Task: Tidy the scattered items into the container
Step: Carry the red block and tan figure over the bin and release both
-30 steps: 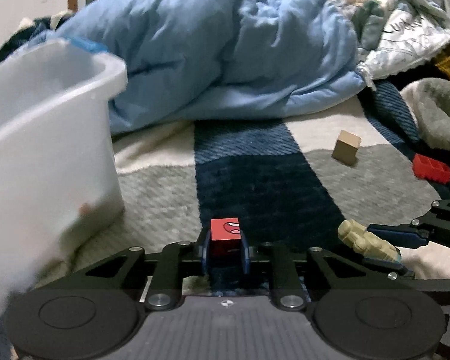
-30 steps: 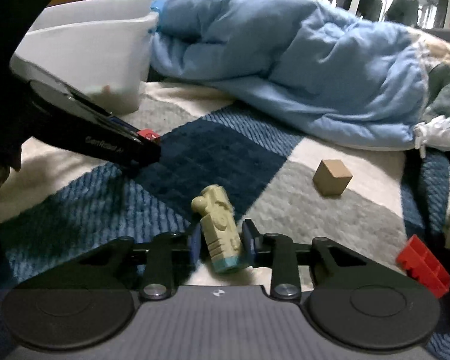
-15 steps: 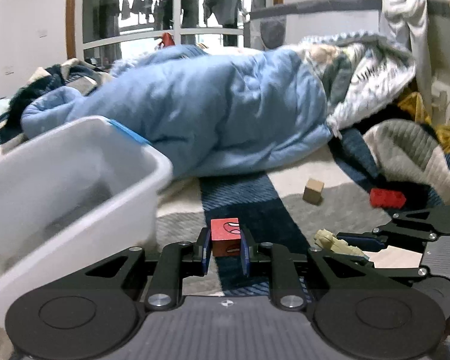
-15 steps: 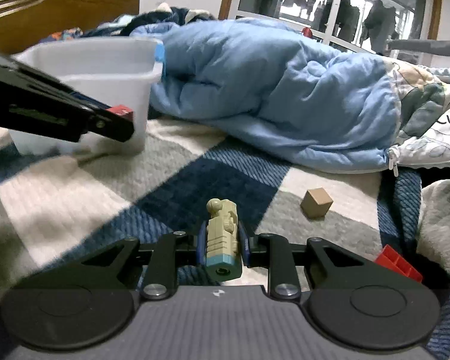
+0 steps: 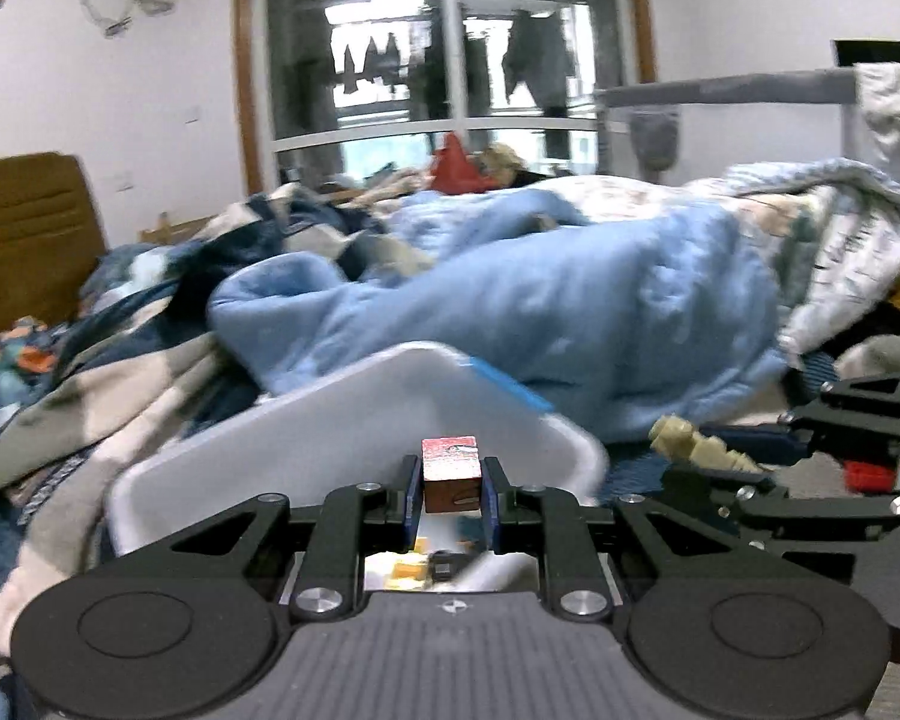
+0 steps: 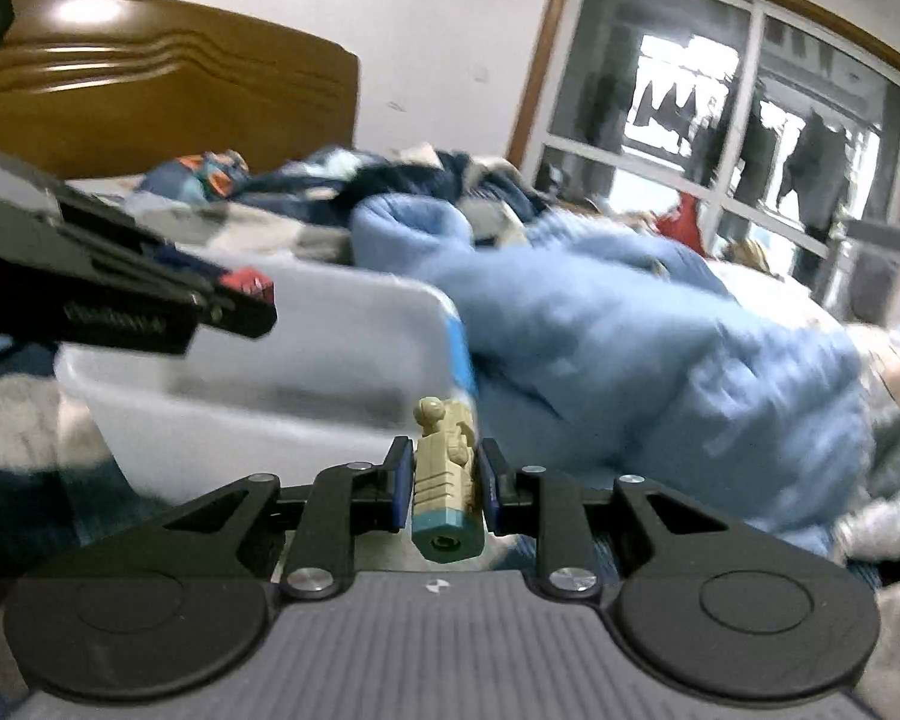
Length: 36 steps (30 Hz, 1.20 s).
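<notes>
A red cube (image 5: 450, 474) is clamped between the fingers of the left gripper (image 5: 450, 495), which is held above the open white container (image 5: 354, 420) on the bed; small pieces, blurred, are seen lying inside the container below the cube. A beige toy figure (image 6: 446, 480) with a teal base is gripped by the right gripper (image 6: 444, 489), raised just beside the container's blue-edged corner, outside its rim. A rumpled light-blue duvet (image 5: 540, 312) is piled behind the container. A red brick (image 5: 867, 476) is glimpsed on the bed beyond the right gripper.
</notes>
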Motion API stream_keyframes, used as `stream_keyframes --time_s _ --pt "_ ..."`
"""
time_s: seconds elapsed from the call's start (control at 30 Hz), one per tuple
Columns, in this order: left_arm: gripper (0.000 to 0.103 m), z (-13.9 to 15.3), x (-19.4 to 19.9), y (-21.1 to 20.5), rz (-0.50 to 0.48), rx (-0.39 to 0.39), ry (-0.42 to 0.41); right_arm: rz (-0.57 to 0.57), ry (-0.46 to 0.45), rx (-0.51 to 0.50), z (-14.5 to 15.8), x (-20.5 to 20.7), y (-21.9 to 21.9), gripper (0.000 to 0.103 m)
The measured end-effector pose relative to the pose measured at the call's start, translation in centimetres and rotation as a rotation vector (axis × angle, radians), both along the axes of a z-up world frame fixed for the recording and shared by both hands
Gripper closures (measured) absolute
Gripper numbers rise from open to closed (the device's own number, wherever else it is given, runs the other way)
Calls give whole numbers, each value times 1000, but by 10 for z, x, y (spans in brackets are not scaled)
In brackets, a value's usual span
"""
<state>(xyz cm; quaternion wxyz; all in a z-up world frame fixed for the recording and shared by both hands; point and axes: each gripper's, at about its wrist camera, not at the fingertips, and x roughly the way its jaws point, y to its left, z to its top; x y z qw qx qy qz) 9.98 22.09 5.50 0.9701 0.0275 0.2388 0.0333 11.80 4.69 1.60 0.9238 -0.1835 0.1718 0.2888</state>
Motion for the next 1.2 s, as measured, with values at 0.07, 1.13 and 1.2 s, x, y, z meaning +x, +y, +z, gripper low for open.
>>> stream_keyframes --time_s 0.07,1.13,1.2 --pt "80 -2 0 16 33 -6 4 27 -3 18 4 3 19 77" --pt "46 -59 29 72 134 -53 97 23 90 -15 -50 59 93 40" --pt "46 -56 25 73 143 -67 91 17 88 -3 -47 57 90 38"
